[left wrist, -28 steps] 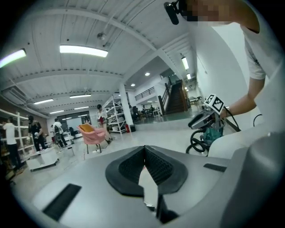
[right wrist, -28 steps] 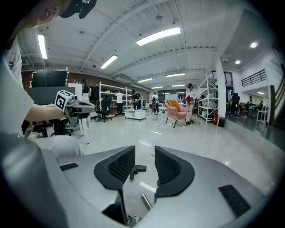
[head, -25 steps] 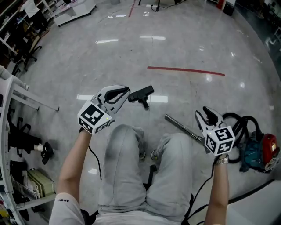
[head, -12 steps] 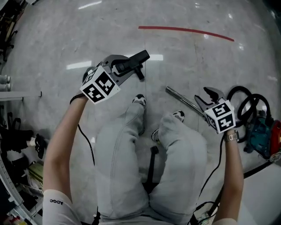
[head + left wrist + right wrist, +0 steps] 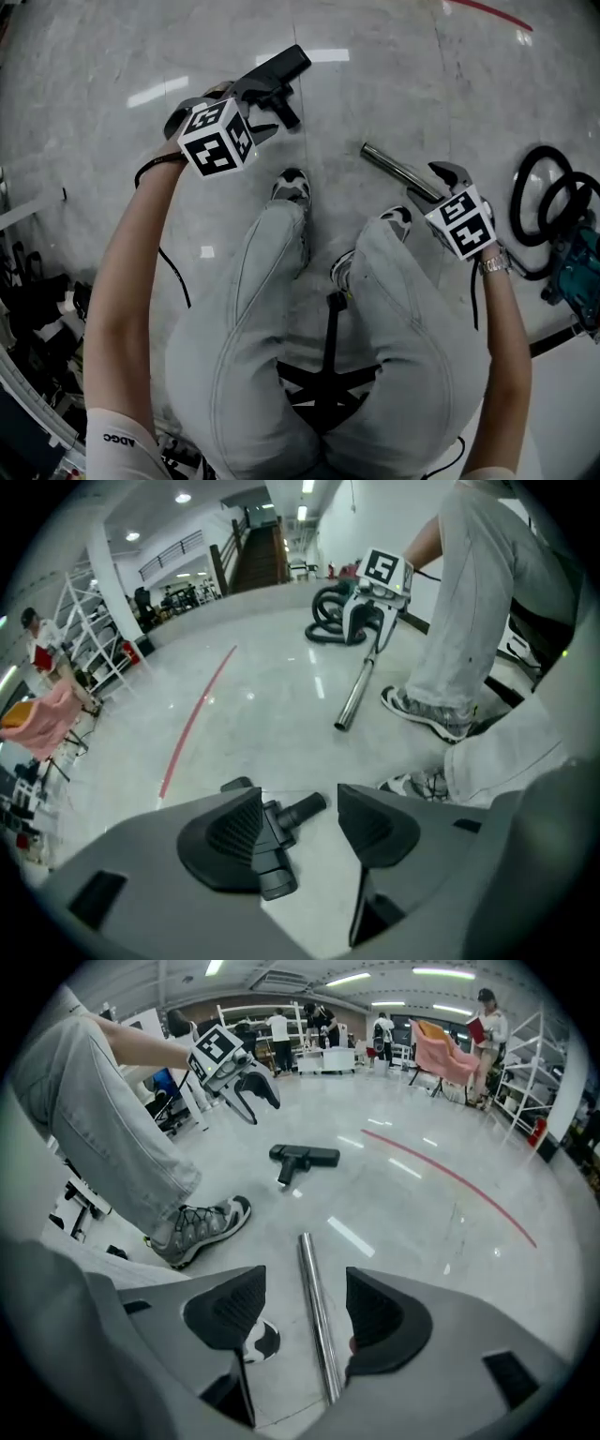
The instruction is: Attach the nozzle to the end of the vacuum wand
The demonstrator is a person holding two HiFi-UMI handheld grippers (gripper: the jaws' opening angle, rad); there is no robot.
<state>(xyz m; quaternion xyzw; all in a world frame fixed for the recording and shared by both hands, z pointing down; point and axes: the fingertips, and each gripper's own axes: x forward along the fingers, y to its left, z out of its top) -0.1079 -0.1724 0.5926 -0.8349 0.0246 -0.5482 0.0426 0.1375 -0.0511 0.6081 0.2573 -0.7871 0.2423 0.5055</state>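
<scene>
A black floor nozzle [image 5: 281, 70] lies on the pale floor, its neck [image 5: 305, 808] pointing toward the shoes. My left gripper [image 5: 258, 101] hovers just over it, pointing steeply down. Its jaws are opening and straddle the nozzle [image 5: 272, 855] without touching it in the left gripper view. The chrome vacuum wand [image 5: 389, 164] lies on the floor at the right. My right gripper [image 5: 436, 183] hangs over its near part, jaws opening. The wand [image 5: 314, 1307] runs between the pads, apart from both. Farther off in the right gripper view lies the nozzle [image 5: 305, 1157].
The person's legs and two shoes [image 5: 292, 187] fill the middle, between the grippers. A teal vacuum body [image 5: 577, 272] with coiled black hose [image 5: 544, 197] sits at the right. A red line [image 5: 487, 9] crosses the floor. Shelving [image 5: 28, 281] stands at the left.
Both grippers have dropped toward the floor and tipped downward, and their jaws have spread. The left now sits over the nozzle, the right over the wand.
</scene>
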